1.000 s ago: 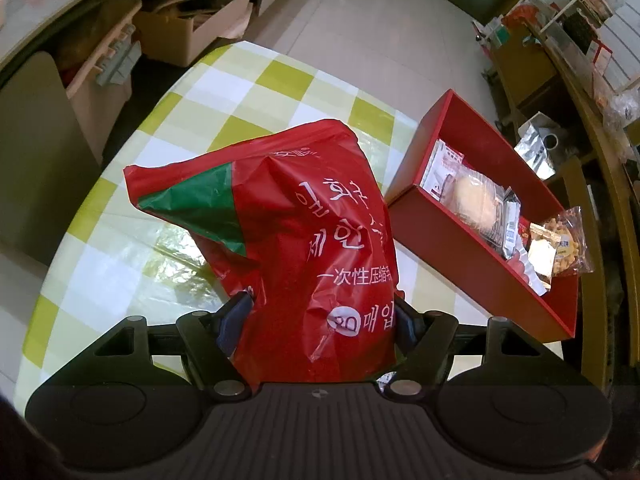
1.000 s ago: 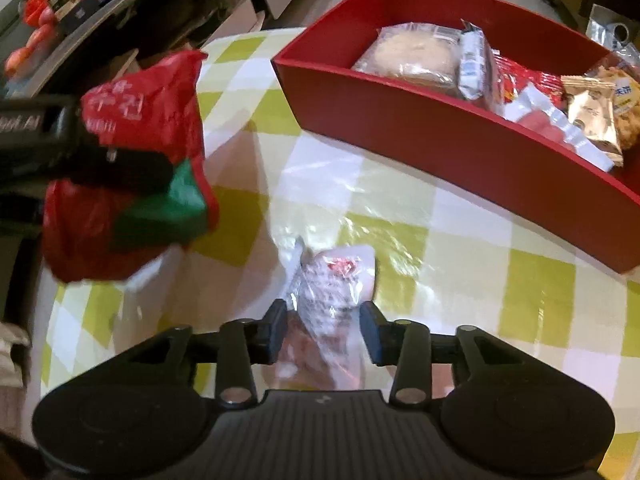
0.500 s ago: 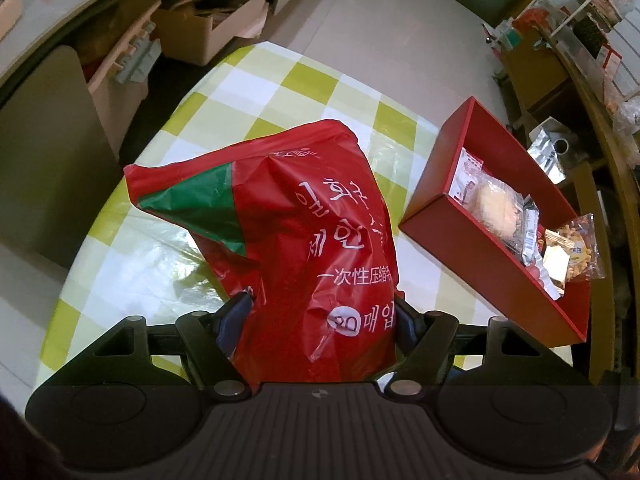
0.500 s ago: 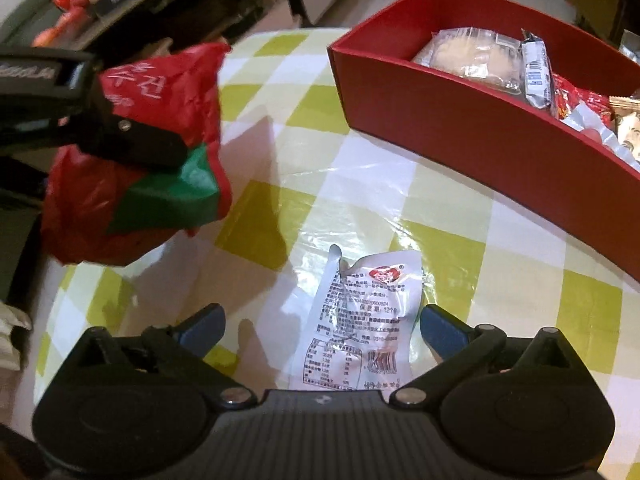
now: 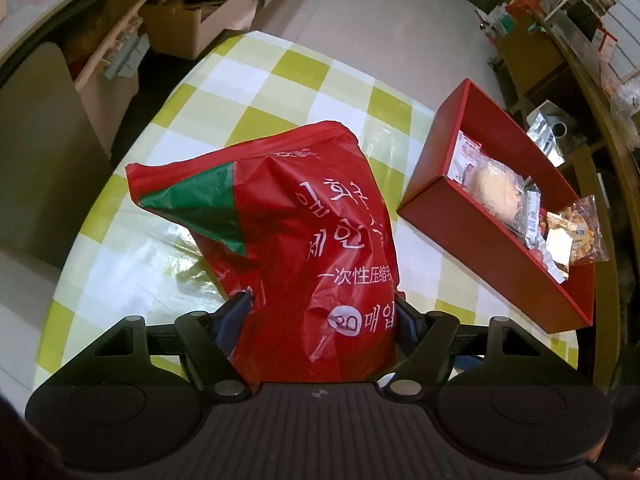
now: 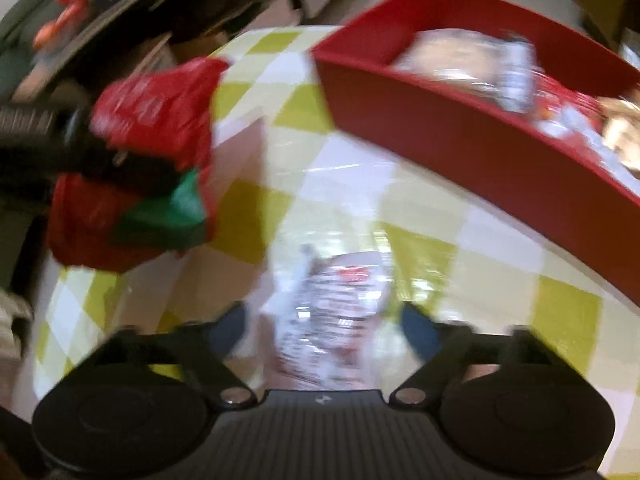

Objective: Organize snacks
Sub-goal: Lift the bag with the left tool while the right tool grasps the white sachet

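The left gripper (image 5: 320,316) clamps a red bag (image 5: 296,236) printed "20" and "一次性", its length running away from the camera. The right gripper (image 6: 324,330) is closing around a blurred white packet (image 6: 336,320), not yet touching. Beyond stands a red box (image 5: 472,236) of snacks.

the whole right wrist view is motion-blurred, so the white packet's (image 6: 336,312) print is unreadable.

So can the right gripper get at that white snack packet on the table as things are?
Probably yes. The white snack packet lies flat on the checked tablecloth between the fingers of the right gripper, whose jaws are closing around it with nothing in the way. The picture is blurred, so contact is unclear.
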The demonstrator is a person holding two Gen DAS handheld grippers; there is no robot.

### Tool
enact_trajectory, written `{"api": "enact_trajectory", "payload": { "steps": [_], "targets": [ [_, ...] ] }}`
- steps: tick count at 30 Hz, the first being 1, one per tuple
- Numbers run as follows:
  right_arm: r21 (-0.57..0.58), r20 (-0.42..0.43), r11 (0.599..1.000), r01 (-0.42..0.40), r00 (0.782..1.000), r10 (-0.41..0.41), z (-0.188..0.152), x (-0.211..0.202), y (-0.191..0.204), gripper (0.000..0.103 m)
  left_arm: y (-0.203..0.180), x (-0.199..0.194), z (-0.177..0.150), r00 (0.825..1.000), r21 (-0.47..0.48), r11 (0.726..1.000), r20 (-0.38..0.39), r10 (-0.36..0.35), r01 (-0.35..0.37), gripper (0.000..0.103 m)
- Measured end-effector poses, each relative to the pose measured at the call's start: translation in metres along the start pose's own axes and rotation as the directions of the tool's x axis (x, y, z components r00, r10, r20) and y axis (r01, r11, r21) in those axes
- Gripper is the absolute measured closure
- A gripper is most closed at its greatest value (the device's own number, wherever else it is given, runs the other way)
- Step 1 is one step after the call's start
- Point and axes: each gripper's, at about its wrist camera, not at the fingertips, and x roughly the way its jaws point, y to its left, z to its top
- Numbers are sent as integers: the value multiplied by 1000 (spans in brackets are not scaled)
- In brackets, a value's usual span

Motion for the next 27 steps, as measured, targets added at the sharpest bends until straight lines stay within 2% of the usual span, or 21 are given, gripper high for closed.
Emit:
{"api": "enact_trajectory", "payload": {
  "steps": [3, 6, 7, 8, 10, 12, 16, 18, 21, 23, 24, 26, 27],
  "targets": [
    [38, 2, 999, -7, 1000, 7, 1, -1, -8, 54, -3, -1, -1, 1000, 10, 1000, -1, -6, 6, 25],
    [33, 5, 999, 4, 1000, -4, 4, 2, -2, 47, -6, 0, -2, 1000, 16, 1000, -4, -6, 6, 25],
    [69, 6, 997, -19, 1000, 19, 6, 3, -5, 43, -6, 1, -2, 1000, 19, 1000, -6, -6, 6, 25],
    [105, 7, 993, -47, 999, 46, 7, 3, -9, 34, -6, 1, -2, 1000, 19, 1000, -7, -6, 6, 25],
    [91, 7, 995, -45, 999, 45, 8, 7, -3, 24, -4, 1, -2, 1000, 14, 1000, -8, -4, 4, 25],
    [49, 3, 998, -49, 999, 49, 7, 15, 12, 0, -2, 3, -1, 1000, 8, 1000, -10, 0, 1, 24],
    [-12, -10, 999, 35, 999, -35, 11, 25, 32, 0, -1, 6, -2, 1000, 5, 1000, -20, 3, -3, 24],
    [-34, -29, 999, 37, 999, -38, 14, 29, 33, 0, 0, 7, -2, 1000, 8, 1000, -23, 9, -9, 24],
    [21, 42, 1000, 13, 999, -14, 15, 29, 21, 0, 5, 8, -1, 1000, -5, 1000, -27, 13, -14, 24],
    [-2, 25, 1000, 17, 1000, -17, 17, 27, 20, 0, 6, 8, 0, 1000, -10, 1000, -26, 16, -16, 24],
    [-37, 21, 997, 65, 998, -64, 16, 26, 23, 13, 6, 7, 0, 1000, -12, 1000, -25, 15, -15, 24],
    [-100, 27, 984, 144, 989, -142, 10, 24, 31, 28, 6, 6, 0, 1000, -10, 1000, -24, 9, -9, 24],
    [-121, 22, 980, 160, 987, -158, 7, 24, 34, 29, 5, 6, 1, 1000, -11, 1000, -24, 8, -8, 24]
  ]
}}
